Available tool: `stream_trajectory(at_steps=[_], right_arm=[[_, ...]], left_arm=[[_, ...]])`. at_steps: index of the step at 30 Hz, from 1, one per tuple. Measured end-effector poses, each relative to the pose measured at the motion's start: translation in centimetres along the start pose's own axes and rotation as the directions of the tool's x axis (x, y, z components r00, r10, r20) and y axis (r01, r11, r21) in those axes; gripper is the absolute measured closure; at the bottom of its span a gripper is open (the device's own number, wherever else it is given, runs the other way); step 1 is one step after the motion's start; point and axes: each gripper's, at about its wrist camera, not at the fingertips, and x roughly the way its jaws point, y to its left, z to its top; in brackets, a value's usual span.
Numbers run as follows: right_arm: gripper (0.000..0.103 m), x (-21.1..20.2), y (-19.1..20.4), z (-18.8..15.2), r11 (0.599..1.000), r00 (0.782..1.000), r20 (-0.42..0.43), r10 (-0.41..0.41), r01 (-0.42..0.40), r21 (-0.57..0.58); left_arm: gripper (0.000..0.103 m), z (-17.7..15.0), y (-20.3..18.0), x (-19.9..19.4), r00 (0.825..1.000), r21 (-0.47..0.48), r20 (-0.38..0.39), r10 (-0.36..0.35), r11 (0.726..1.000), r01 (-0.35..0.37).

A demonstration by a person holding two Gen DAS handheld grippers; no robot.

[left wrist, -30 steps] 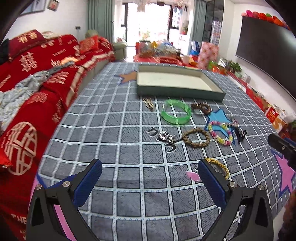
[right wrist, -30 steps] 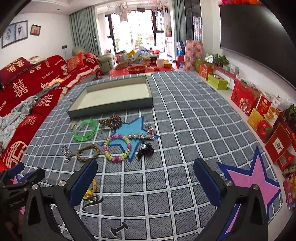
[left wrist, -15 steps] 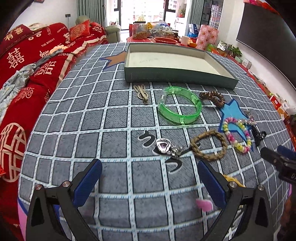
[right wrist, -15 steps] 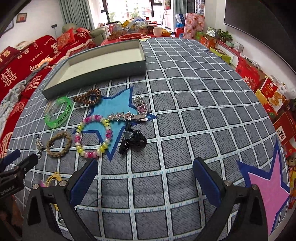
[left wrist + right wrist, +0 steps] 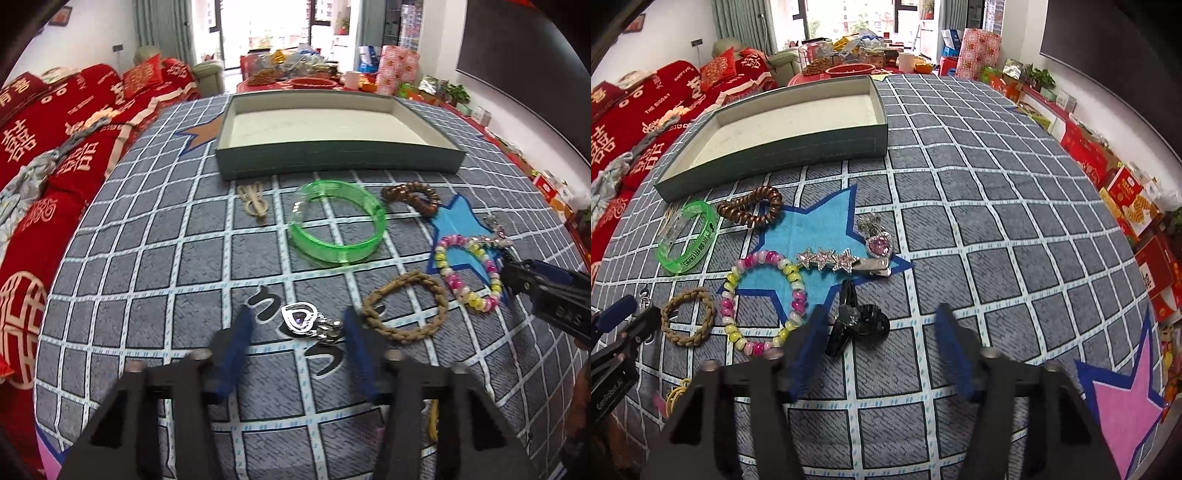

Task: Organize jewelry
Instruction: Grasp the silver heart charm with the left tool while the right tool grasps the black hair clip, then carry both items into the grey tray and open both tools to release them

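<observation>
My left gripper [image 5: 297, 325] is open, low over the grey checked cloth, with a silver heart pendant [image 5: 300, 320] between its fingers. My right gripper [image 5: 879, 326] is open; a black hair clip [image 5: 855, 323] lies by its left finger. An empty grey tray [image 5: 332, 147] stands at the back; it also shows in the right wrist view [image 5: 798, 147]. On the cloth lie a green bangle [image 5: 338, 230], a brown braided bracelet [image 5: 406, 314], a coloured bead bracelet [image 5: 764, 299], a brown coil hair tie [image 5: 750, 208], a star hair clip [image 5: 846, 262] and a pink heart pendant [image 5: 879, 245].
A tan hairpin [image 5: 255, 206] lies near the tray's left corner. A yellow ring piece [image 5: 676, 398] lies near the front edge. A red sofa [image 5: 55, 129] runs along the left. Boxes [image 5: 1126, 192] line the floor at the right.
Both grippers have moved forward and down toward the cloth. Both sets of fingers have narrowed. The left now straddles the silver heart pendant; the right has reached the black hair clip.
</observation>
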Motion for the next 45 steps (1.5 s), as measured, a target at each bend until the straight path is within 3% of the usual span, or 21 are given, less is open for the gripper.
stream_trajectory(at_steps=[1,3,6,7,16,26,37,45], right_arm=[[0.065,-0.1,0.0,0.0,1.0,1.0,0.003,0.001,-0.001,-0.001],[0.074,-0.2,0.0,0.1,1.0,1.0,0.006,0.005,-0.005,0.002],[0.075,-0.3,-0.3,0.1,0.999,0.999,0.009,0.033,-0.033,0.011],[0.077,-0.5,-0.4,0.1,0.999,0.999,0.015,0.042,-0.042,0.013],[0.078,-2.6,-1.5,0.5,0.991,0.99,0.057,0.125,-0.128,0.046],[0.078,-4.7,-0.7,3.0,0.977,0.973,0.102,0.208,-0.211,0.015],[0.078,-4.1,0.9,11.6,0.96,0.951,0.129,0.281,-0.279,-0.033],[0.078,0.9,2.6,19.5,0.956,0.952,0.091,0.292,-0.289,-0.044]], left_arm=[[0.058,0.0,-0.1,-0.1,1.0,0.009,0.004,-0.007,1.0,0.007],[0.058,0.1,-0.2,-0.1,1.0,0.012,0.005,-0.019,1.0,0.019],[0.061,0.0,-0.1,-0.4,0.999,0.006,0.009,-0.046,0.999,0.046],[0.073,0.0,0.0,-0.6,0.998,0.001,0.011,-0.056,0.998,0.056],[0.073,0.3,1.1,-2.1,0.99,-0.049,0.023,-0.136,0.989,0.137],[0.073,2.9,2.4,-4.9,0.985,-0.065,0.075,-0.158,0.985,0.163],[0.073,11.7,3.3,-5.0,0.977,-0.057,0.132,-0.17,0.982,0.179],[0.073,18.7,3.5,0.7,0.985,-0.056,0.12,-0.12,0.99,0.128]])
